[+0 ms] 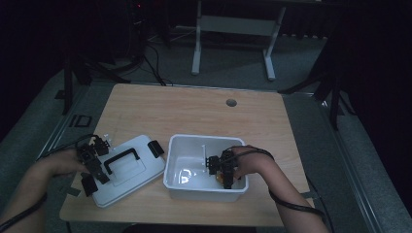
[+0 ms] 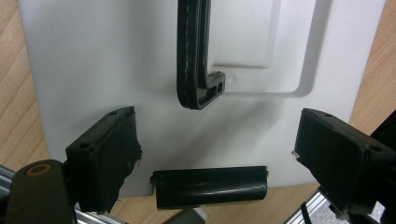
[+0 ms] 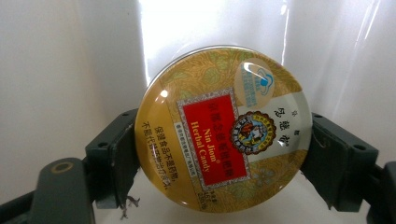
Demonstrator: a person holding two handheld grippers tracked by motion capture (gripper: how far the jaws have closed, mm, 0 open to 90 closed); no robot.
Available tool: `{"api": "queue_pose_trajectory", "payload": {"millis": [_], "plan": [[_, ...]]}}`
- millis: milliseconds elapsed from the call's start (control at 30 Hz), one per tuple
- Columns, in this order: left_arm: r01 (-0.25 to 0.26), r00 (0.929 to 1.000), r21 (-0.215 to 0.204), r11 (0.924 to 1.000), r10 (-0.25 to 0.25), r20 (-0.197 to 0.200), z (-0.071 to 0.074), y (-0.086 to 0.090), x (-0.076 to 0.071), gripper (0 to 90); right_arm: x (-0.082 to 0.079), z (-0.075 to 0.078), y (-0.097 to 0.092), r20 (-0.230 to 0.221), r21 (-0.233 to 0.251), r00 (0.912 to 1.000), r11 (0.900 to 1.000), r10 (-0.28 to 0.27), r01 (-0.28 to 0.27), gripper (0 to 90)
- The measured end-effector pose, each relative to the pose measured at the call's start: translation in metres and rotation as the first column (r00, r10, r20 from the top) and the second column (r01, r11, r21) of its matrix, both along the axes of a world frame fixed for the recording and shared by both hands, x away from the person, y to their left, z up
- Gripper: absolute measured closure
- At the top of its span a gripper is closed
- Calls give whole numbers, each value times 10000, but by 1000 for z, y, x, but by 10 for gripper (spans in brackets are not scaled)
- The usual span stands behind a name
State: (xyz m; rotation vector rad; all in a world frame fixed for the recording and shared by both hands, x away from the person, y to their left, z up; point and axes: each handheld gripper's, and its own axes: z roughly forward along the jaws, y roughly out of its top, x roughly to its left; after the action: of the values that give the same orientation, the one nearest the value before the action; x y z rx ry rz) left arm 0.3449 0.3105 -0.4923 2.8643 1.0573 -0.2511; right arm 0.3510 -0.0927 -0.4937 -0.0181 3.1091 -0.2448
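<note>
My right gripper (image 3: 219, 154) clamps the round candy tin (image 3: 223, 128) by its rim, low inside the white bin (image 1: 175, 167). I should lower it flat to the bin floor before releasing. My left gripper (image 2: 215, 154) hangs open over the lid (image 2: 93, 70) on the surface (image 1: 194, 109).

A wooden table (image 1: 194, 111) is seen under dim light, with a round grey grommet (image 1: 231, 102) set near its far edge. Beyond it, on a grey floor (image 1: 233, 77), the white legs of a second desk (image 1: 197, 46) are planted. Black cables (image 1: 154, 65) are trailed across the floor to the left of those legs. Dark stand legs (image 1: 73, 77) are spread at the far left, and others (image 1: 334, 94) at the right.
</note>
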Motion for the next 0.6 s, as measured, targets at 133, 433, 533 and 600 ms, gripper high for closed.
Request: {"api": "queue_pose_trajectory", "payload": {"millis": [133,433,533,600], "plan": [[12,10000,-26,10000,-12,-13,-1,0,0,132,1,1,-1,-175,50,9997,9998,-165,166,193],[-15,10000,-120,9999,15,1,0,1,-1,132,0,6,-2,-307,226,9994,9996,-137,144,156],[56,9999,-187,9998,-54,96,3,0,0,132,1,20,-6,-30,726,9999,9973,-96,97,131],[56,9999,-203,9998,-54,102,3,0,0,132,2,26,-7,78,911,9998,9957,-174,167,120]]}}
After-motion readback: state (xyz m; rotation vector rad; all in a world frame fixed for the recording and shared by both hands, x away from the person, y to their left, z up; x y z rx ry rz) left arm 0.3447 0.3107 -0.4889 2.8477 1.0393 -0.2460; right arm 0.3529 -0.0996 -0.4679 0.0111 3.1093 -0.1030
